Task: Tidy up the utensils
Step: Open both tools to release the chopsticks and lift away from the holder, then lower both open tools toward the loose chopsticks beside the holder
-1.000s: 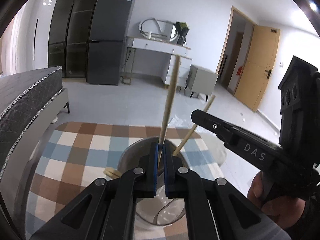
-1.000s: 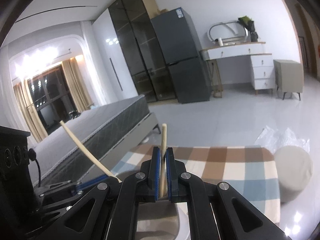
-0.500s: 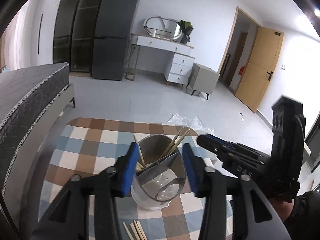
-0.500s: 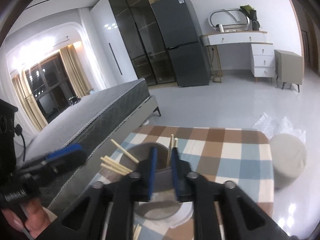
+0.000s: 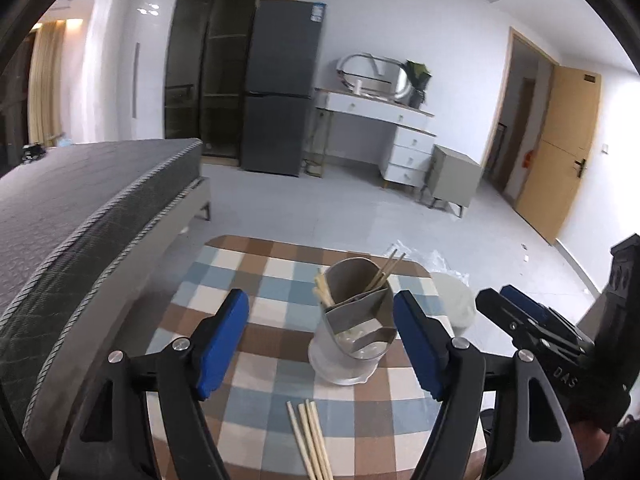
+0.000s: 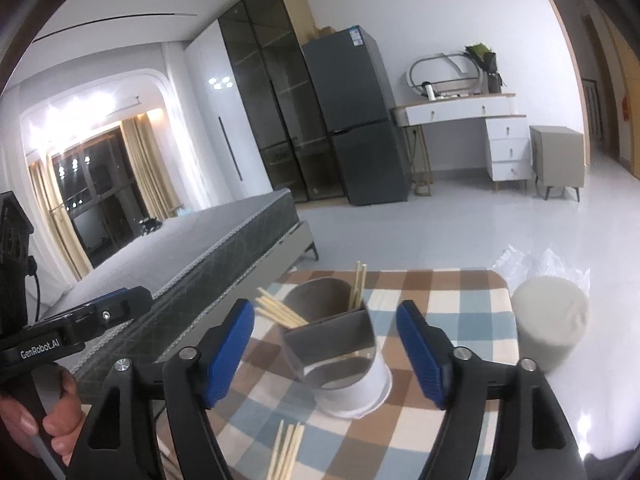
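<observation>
A grey utensil holder (image 5: 354,320) with a white base stands on a checked tablecloth (image 5: 256,304); it also shows in the right wrist view (image 6: 336,344). Wooden chopsticks (image 5: 326,292) stand in its compartments, some at the left (image 6: 278,312), some at the back (image 6: 358,284). Several loose chopsticks (image 5: 310,440) lie on the cloth in front of it, also seen in the right wrist view (image 6: 286,452). My left gripper (image 5: 322,344) is open and empty, above and short of the holder. My right gripper (image 6: 326,354) is open and empty, likewise.
A grey bed (image 5: 80,216) runs along the table's left side. A pale round stool (image 6: 550,330) stands off the table's right edge. The other hand-held gripper shows at the right of the left view (image 5: 532,328) and at the left of the right view (image 6: 80,320).
Both grippers were shut on a chopstick over the holder, then opened and let them drop in. Both have pulled back and opened wider.
</observation>
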{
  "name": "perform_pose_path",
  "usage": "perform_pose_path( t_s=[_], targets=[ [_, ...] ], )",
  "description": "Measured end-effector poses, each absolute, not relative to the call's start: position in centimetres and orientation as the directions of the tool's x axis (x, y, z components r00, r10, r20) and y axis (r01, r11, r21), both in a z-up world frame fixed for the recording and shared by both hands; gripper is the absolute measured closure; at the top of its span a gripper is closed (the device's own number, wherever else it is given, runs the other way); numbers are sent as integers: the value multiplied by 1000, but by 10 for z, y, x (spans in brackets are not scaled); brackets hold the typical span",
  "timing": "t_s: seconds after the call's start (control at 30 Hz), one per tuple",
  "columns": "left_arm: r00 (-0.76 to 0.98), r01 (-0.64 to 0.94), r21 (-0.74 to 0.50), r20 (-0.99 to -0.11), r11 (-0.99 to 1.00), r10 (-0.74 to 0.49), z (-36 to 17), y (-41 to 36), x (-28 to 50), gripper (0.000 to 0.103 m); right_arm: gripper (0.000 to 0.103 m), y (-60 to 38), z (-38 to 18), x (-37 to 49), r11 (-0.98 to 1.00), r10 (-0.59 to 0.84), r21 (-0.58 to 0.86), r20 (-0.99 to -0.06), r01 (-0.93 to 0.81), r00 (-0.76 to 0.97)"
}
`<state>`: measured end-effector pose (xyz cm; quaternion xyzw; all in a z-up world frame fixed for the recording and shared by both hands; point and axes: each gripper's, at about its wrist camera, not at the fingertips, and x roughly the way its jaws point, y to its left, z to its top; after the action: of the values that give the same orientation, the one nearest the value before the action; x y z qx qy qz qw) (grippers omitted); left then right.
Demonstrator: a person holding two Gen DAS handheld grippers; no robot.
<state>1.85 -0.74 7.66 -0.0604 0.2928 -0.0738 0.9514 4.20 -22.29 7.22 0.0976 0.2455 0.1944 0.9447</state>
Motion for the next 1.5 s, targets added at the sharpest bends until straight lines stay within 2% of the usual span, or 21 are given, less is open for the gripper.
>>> perform_pose_path(
  t_s=[0.07, 0.13, 0.2, 0.27, 0.33, 0.43, 0.47, 0.7, 0.93, 1.03, 1.13, 1.2, 1.23, 1.3, 1.5],
  targets=[
    [832, 81, -132, -537, 988, -140, 81, -8, 9, 23, 26, -219, 74, 34, 902, 423, 280, -416, -329, 805],
    [841, 63, -124, -528, 990, -120, 83, -6, 1, 19, 24, -217, 75, 25, 902, 421, 279, -403, -329, 813],
    [846, 45, -125, -522, 991, -104, 85, -5, -7, 17, 16, -217, 75, 18, 903, 417, 284, -391, -324, 820],
    [849, 40, -123, -520, 992, -99, 85, -3, -14, 16, 13, -217, 74, 11, 907, 405, 285, -378, -311, 833],
    [873, 56, -110, -477, 992, -102, 89, -5, -28, 16, 10, -217, 73, 1, 913, 385, 286, -359, -292, 850],
    [899, 37, -86, -431, 996, -71, 87, -6, -44, 1, 7, -212, 67, -12, 915, 382, 273, -344, -298, 858],
    [898, 34, -93, -433, 995, -72, 86, -5, -45, 1, 6, -211, 64, -15, 917, 380, 264, -345, -300, 858],
    [874, -8, -100, -483, 995, -42, 45, 9, -29, 1, 6, -195, 34, -25, 920, 389, 215, -424, -327, 817],
    [827, -102, -92, -561, 990, 33, -17, 32, 0, 1, 6, -180, -5, -2, 922, 384, 213, -592, -322, 709],
    [799, -136, -68, -598, 988, 69, -34, 40, 14, 1, 14, -166, -29, 14, 908, 406, 234, -689, -346, 600],
    [758, -165, -81, -648, 983, 74, -45, 49, 29, 1, 32, -151, -56, 34, 905, 393, 233, -781, -356, 485],
    [731, -186, -104, -679, 977, 67, -52, 55, 36, 1, 52, -141, -77, 49, 905, 373, 236, -839, -353, 396],
    [718, -200, -118, -694, 973, 64, -55, 59, 40, 1, 55, -135, -87, 55, 906, 360, 231, -860, -354, 361],
    [707, -215, -128, -705, 968, 64, -58, 63, 40, 1, 71, -125, -103, 66, 912, 318, 201, -898, -357, 305],
    [683, -273, -146, -725, 951, 85, -62, 80, 44, 1, 80, -96, -135, 94, 910, 228, 129, -949, -394, 217]
  ],
)
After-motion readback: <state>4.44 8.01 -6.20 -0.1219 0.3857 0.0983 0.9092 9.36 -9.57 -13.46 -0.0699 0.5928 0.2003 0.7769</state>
